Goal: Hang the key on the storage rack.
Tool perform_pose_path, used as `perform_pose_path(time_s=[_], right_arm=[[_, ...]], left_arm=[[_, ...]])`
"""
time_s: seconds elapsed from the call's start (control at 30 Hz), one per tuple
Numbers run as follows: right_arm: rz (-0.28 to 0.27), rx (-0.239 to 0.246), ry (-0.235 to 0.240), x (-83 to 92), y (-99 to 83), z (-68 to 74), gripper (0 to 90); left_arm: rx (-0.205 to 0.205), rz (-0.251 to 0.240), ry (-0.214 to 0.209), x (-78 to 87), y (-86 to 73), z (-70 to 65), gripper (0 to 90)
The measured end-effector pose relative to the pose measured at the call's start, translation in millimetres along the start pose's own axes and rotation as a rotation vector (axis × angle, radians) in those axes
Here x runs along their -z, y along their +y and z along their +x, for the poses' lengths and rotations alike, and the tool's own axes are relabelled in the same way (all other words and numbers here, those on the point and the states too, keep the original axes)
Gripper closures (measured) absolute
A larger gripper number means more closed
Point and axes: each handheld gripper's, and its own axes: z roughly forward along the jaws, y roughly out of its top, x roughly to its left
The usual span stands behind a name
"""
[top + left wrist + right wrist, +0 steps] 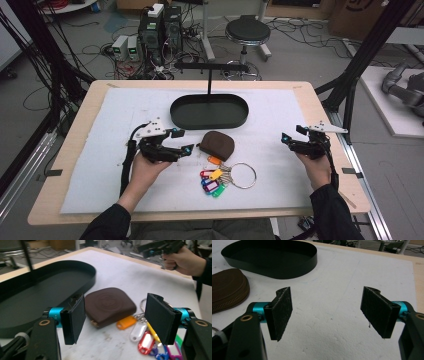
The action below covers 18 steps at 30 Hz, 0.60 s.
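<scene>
Left gripper jaws apart, empty, just left of brown pouch lying mid-desk beside the keys. Right gripper jaws apart, empty, at right.

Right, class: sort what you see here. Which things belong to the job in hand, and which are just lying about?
In the job:
- left gripper, open, aimed at the brown pouch
- key bunch attached beside the pouch
- black oval tray close behind

Lying about:
- right gripper, open over bare mat
- stool
- computers on the floor
</scene>
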Motion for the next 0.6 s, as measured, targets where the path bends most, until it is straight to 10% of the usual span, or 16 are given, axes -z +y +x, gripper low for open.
perform_pose_path(time_s=[0.6], right_arm=[[0.000, -0.003, -0.001, 2.5, -2.5, -3.3, 26.2]], left_arm=[[-0.072, 0.141, -0.152, -96.3, 18.7, -38.1, 42.9]])
